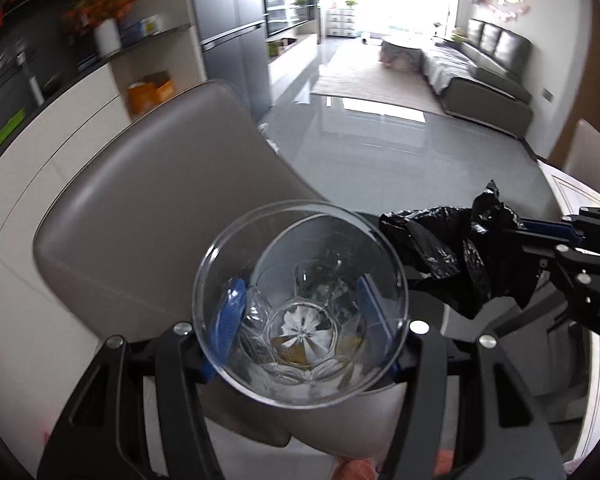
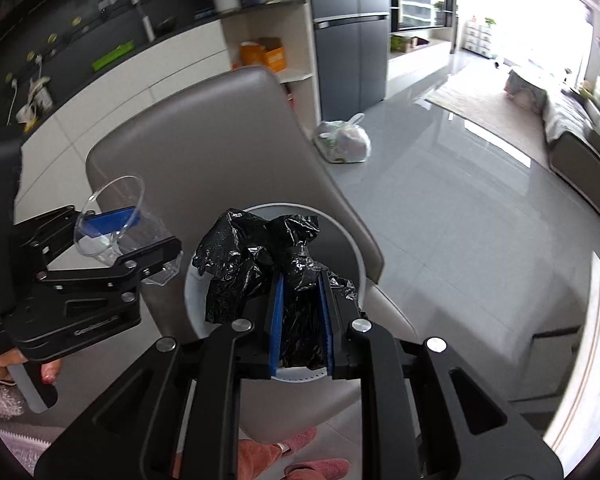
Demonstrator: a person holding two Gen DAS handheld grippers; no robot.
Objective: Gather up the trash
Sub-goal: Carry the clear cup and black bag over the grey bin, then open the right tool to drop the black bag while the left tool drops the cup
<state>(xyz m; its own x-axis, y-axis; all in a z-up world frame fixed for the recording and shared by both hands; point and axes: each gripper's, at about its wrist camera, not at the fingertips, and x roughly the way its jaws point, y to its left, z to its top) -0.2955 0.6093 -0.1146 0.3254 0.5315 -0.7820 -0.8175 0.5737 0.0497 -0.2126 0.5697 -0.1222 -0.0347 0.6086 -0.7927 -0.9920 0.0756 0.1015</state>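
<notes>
1. Left gripper: jaws closed on a clear plastic cup, blue pads on opposite sides of its lower wall. The cup is held in the air in front of a chair, mouth tipped away from the camera.
2. Right gripper: jaws narrow, clamped on a crumpled black bag. The bag sits over a white bin that rests just in front of the chair back.
3. Handling, cup: judged light, thin-walled and smooth; likely to flex or crack under hard squeeze and to slip if held loosely. The faceted base looks the stiffer place to hold; current grip is near it.
4. Handling, bag: soft, limp film, no fixed shape. Best taken at a gathered fold or rim, as now; a single layer could tear or slide out.
5. Left wrist view only: the inside of the cup, with a little yellowish residue at the bottom; the sofa beyond. The bin is mostly hidden behind the cup here.
6. Right wrist view only: the bin rim and the bag's place over it; a tied white bag on the floor past the chair; cup seen side-on, left of the bin and apart from it.
7. Whether the black bag lines the bin or is only bunched above it cannot be told.
</notes>
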